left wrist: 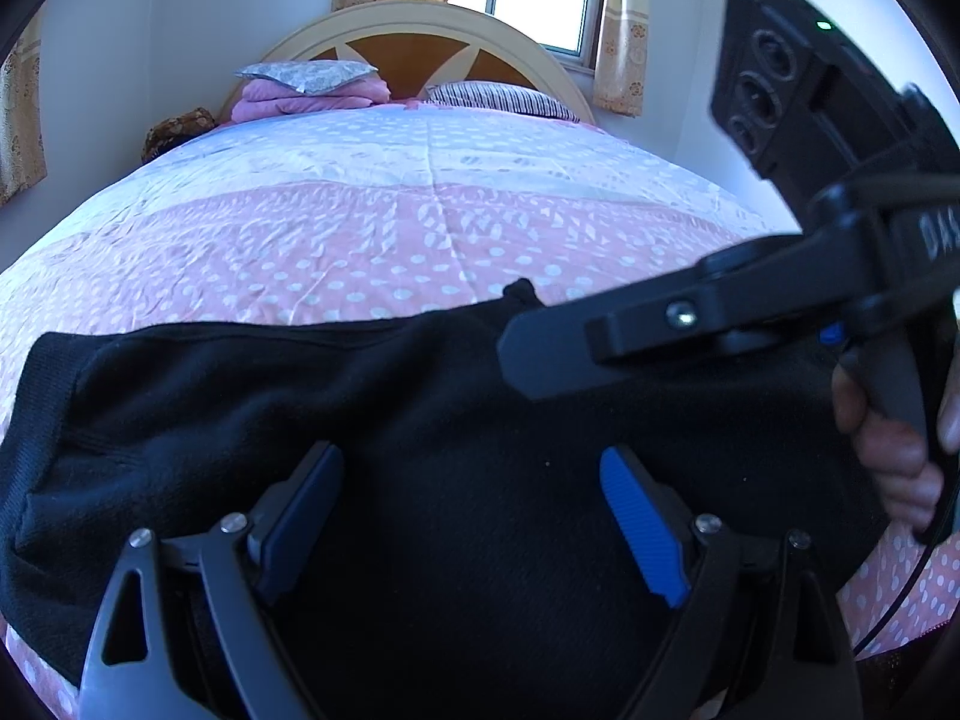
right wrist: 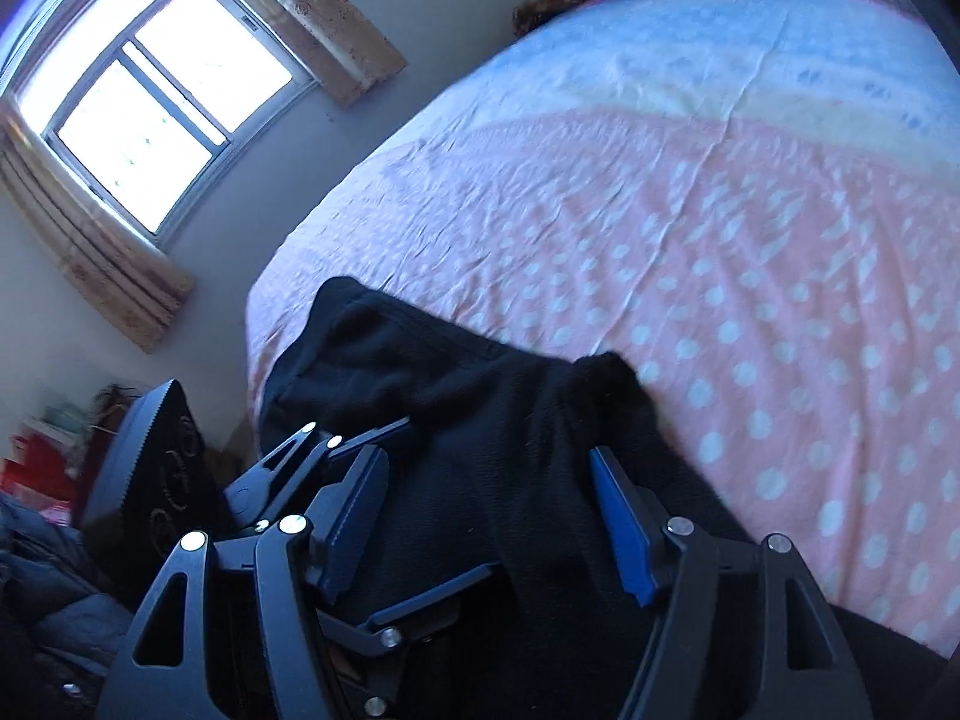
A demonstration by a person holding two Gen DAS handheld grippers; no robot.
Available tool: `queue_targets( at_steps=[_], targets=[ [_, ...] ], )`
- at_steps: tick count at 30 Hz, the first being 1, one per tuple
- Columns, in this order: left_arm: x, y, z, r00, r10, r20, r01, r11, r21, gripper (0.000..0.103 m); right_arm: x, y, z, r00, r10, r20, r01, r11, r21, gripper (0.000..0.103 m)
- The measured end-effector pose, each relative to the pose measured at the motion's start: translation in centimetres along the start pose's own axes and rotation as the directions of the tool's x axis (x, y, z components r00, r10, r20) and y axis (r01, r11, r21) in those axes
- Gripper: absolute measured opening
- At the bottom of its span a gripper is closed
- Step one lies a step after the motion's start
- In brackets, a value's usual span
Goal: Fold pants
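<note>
Black pants lie bunched across the near edge of the bed; they also show in the right wrist view. My left gripper is open, its blue pads spread over the black cloth, holding nothing. My right gripper is open above the pants too, nothing between its pads. In the left wrist view the right gripper's body reaches in from the right, held by a hand. In the right wrist view the left gripper's fingers sit at the lower left, close beside my right one.
The bed has a pink and white dotted cover. Folded pink bedding and a striped pillow lie at the headboard. A window with curtains is on the wall. Clutter sits beside the bed.
</note>
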State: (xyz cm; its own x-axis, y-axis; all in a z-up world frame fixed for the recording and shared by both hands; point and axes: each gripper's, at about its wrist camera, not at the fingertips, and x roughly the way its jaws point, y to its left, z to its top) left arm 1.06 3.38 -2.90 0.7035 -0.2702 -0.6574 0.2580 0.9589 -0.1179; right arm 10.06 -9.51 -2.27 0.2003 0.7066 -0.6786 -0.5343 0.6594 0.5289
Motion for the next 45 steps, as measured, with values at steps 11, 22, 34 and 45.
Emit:
queue_targets(
  at_steps=[11, 22, 34, 45],
  targets=[
    [0.3, 0.1, 0.2, 1.0, 0.01, -0.003, -0.01, 1.0, 0.009, 0.091, 2.9, -1.2, 2.8, 0.985, 0.172, -0.003, -0.171, 0.98, 0.104, 0.069],
    [0.4, 0.6, 0.3, 1.0, 0.006, 0.0, -0.006, 1.0, 0.004, 0.092, -3.3, -2.0, 3.1, 0.974, 0.183, 0.13, -0.198, 0.974, 0.108, 0.069],
    [0.0, 0.1, -0.3, 1.0, 0.006, 0.004, -0.006, 1.0, 0.015, 0.092, 0.6, -0.4, 0.7, 0.986, 0.116, -0.116, -0.117, 0.993, 0.002, 0.069],
    [0.1, -0.3, -0.1, 1.0, 0.021, -0.014, -0.021, 0.999, 0.034, 0.093, 2.1, -2.1, 4.2, 0.987, 0.161, 0.029, -0.163, 0.98, 0.118, 0.055]
  ],
)
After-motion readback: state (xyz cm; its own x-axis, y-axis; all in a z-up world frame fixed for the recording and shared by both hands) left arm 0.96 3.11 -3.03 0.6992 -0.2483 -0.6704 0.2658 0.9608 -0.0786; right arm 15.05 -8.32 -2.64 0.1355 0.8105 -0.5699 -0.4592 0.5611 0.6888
